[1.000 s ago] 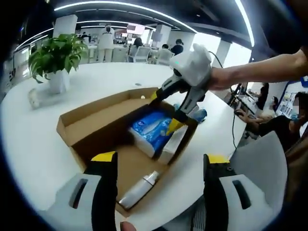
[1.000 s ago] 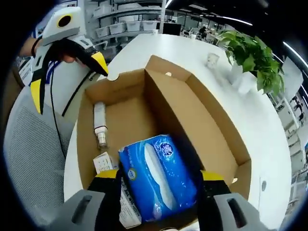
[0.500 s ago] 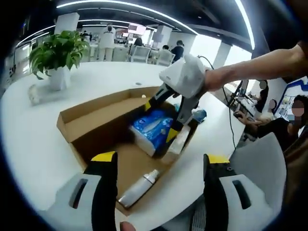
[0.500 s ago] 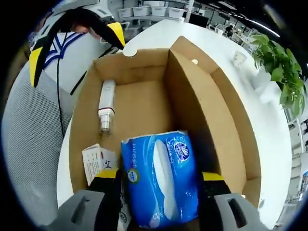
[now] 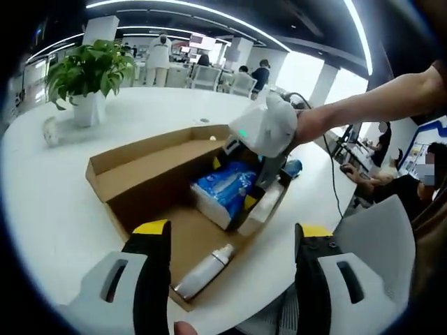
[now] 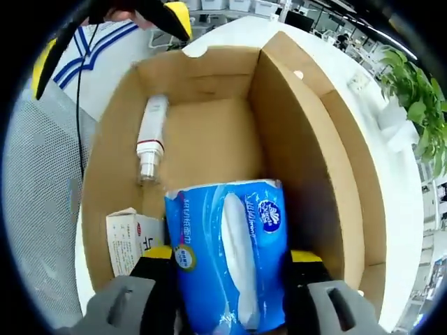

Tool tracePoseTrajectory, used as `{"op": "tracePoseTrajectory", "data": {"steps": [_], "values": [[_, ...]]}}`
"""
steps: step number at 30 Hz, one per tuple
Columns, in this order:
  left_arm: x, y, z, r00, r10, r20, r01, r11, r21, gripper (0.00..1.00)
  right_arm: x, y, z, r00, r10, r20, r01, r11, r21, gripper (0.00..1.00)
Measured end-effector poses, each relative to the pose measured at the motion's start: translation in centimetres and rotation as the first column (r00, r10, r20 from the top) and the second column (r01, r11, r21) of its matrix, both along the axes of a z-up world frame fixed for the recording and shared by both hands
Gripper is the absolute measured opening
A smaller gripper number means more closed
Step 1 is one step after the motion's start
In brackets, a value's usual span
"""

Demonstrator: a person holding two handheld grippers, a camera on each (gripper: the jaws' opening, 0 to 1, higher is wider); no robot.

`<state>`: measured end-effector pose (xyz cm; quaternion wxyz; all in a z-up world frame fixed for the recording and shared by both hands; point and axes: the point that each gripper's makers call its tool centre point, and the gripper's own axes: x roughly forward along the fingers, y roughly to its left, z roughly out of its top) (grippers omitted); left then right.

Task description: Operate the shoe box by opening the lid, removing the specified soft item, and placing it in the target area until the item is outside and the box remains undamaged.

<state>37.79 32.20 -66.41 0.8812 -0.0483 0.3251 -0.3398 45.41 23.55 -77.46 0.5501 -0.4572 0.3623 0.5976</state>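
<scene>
An open cardboard shoe box (image 5: 122, 167) lies on the white table (image 5: 42, 216). Inside it are a blue tissue pack (image 5: 225, 183), a white bottle (image 5: 204, 272) and a small white carton (image 6: 129, 237). My right gripper (image 5: 234, 183) reaches down into the box, held by a person's hand. In the right gripper view that gripper (image 6: 230, 257) is open, one jaw on each side of the blue tissue pack (image 6: 230, 244), close against it. The bottle (image 6: 149, 137) lies further along the box floor. My left gripper (image 5: 232, 230) hovers open near the box's near end, nothing between its jaws, and it appears again at the top left of the right gripper view (image 6: 108, 38).
A potted plant (image 5: 94, 70) and a small white cup (image 5: 49, 129) stand at the far left of the table. A grey mesh chair (image 5: 377, 237) sits at the table's edge. A small blue object (image 5: 292, 167) lies beyond the box. People stand and sit in the background.
My right gripper has come down into the box, so the tissue pack now sits between its jaws. The left gripper has hardly moved.
</scene>
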Motion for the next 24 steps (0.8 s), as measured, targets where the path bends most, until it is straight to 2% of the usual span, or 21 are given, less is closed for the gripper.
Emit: {"op": "tracePoseTrajectory", "data": {"steps": [7, 15, 20, 24], "values": [[0.4, -0.3, 0.0, 1.000, -0.005, 0.001, 0.005, 1.000, -0.005, 0.71, 0.4, 0.2, -0.4, 0.999, 0.039, 0.020, -0.039, 0.999, -0.007, 0.63], [0.5, -0.2, 0.2, 1.000, 0.004, 0.004, -0.004, 1.000, -0.011, 0.71, 0.1, 0.4, -1.7, 0.997, 0.068, 0.025, -0.067, 0.997, -0.044, 0.63], [0.5, 0.4, 0.1, 1.000, 0.019, 0.002, -0.019, 1.000, -0.013, 0.71, -0.1, 0.4, -1.6, 0.996, 0.086, 0.029, -0.086, 0.996, -0.033, 0.57], [0.3, 0.7, -0.2, 1.000, 0.025, -0.004, -0.025, 1.000, -0.011, 0.71, -0.6, 0.5, -0.6, 0.994, 0.102, 0.023, -0.102, 0.995, -0.002, 0.48]]}}
